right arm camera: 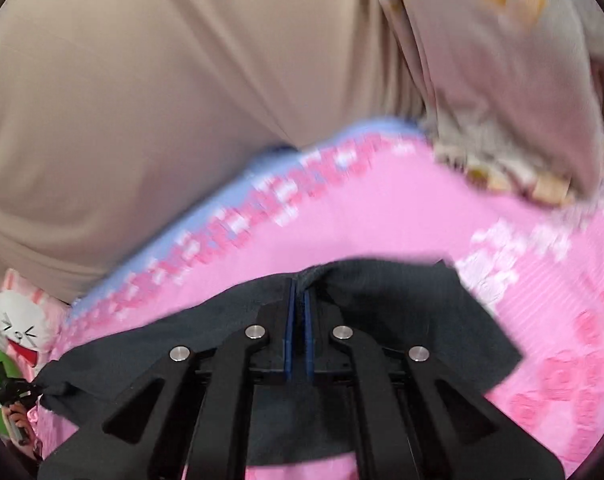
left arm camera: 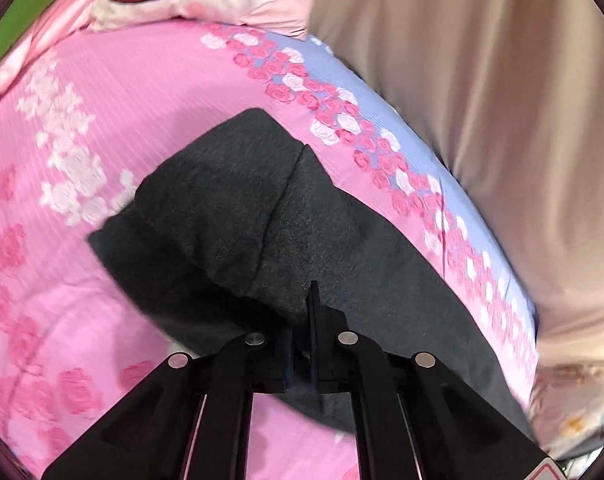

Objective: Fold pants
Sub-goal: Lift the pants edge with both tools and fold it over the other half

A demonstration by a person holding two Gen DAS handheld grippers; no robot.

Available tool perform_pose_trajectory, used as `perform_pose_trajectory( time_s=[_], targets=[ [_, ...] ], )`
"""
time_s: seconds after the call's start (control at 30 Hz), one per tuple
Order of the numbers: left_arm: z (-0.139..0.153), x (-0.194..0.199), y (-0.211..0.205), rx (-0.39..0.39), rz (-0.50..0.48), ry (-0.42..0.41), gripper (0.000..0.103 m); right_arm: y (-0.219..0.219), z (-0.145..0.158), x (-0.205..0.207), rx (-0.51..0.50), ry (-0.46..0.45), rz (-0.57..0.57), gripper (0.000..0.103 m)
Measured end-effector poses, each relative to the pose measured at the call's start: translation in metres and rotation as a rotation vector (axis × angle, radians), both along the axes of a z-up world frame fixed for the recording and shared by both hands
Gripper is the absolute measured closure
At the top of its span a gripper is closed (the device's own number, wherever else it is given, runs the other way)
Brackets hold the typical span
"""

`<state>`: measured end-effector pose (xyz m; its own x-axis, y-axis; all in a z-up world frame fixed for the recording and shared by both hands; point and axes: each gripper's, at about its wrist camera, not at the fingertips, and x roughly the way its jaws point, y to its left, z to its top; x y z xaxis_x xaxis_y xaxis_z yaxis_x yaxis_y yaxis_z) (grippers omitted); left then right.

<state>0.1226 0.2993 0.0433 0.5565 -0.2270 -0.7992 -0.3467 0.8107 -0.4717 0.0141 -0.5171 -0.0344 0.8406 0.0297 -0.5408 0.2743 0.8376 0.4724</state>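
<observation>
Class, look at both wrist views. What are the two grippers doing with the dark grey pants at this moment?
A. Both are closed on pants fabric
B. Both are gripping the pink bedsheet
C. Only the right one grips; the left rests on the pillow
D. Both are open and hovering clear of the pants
A: the left gripper and the right gripper each have their jaws pressed together on a fold of the dark grey pants, above the pink bedsheet.
</observation>
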Motion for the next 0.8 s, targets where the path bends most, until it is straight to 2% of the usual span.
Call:
perform_pose_trajectory(
  time_s=[0.07, 0.13, 0.17, 0.2, 0.3, 0.37, 0.4, 0.47, 0.53, 0.57, 0.6, 0.63, 0.7, 0.73, 0.8],
  targets=[
    [-0.006, -0.007, 0.006, -0.002, -0.042, 0.019, 0.098, -0.007, -0.022, -0.006, -0.013, 0.090, -0.013, 0.100],
    [-0.029, -0.002, 0.006, 0.027, -0.097, 0.077, 0.094, -0.015, -0.059, -0.007, 0.032, 0.190, -0.007, 0.100],
    [-0.038, -0.002, 0.006, 0.038, -0.109, 0.093, 0.089, -0.016, -0.074, -0.007, 0.063, 0.211, -0.008, 0.100],
    [-0.046, -0.004, 0.006, 0.038, -0.120, 0.084, 0.090, -0.015, -0.080, -0.008, 0.082, 0.216, -0.008, 0.100],
    [-0.033, -0.018, 0.011, 0.018, -0.093, 0.028, 0.083, -0.013, -0.066, -0.012, 0.067, 0.172, -0.019, 0.100],
    [-0.021, -0.024, 0.014, 0.035, -0.059, -0.038, 0.064, -0.012, -0.066, -0.009, 0.066, 0.172, -0.024, 0.100],
    [-0.016, -0.026, 0.015, 0.011, -0.061, -0.058, 0.061, -0.012, -0.068, -0.008, 0.072, 0.170, -0.025, 0.098],
    [-0.017, -0.021, 0.016, -0.048, -0.064, -0.059, 0.049, -0.013, -0.074, -0.008, 0.082, 0.180, -0.036, 0.097],
    [-0.025, -0.013, 0.017, -0.060, -0.057, -0.034, 0.049, -0.013, -0.073, -0.008, 0.077, 0.174, -0.044, 0.095],
    [-0.031, -0.009, 0.016, -0.065, -0.055, -0.023, 0.057, -0.014, -0.072, -0.008, 0.080, 0.165, -0.042, 0.095],
    [-0.037, -0.006, 0.017, -0.063, -0.039, -0.019, 0.072, -0.015, -0.072, -0.007, 0.087, 0.161, -0.039, 0.095],
    [-0.038, -0.001, 0.019, -0.034, -0.014, -0.004, 0.101, -0.017, -0.071, -0.002, 0.091, 0.163, -0.037, 0.095],
    [-0.031, 0.013, 0.023, -0.040, -0.016, -0.021, 0.102, -0.015, -0.061, 0.011, 0.057, 0.179, -0.027, 0.100],
    [-0.013, 0.018, 0.021, -0.038, -0.026, -0.055, 0.102, -0.015, -0.042, 0.017, 0.034, 0.145, -0.026, 0.101],
    [0.027, 0.019, 0.018, -0.037, -0.055, -0.143, 0.102, -0.015, 0.005, 0.013, 0.032, -0.004, -0.023, 0.101]
  ],
)
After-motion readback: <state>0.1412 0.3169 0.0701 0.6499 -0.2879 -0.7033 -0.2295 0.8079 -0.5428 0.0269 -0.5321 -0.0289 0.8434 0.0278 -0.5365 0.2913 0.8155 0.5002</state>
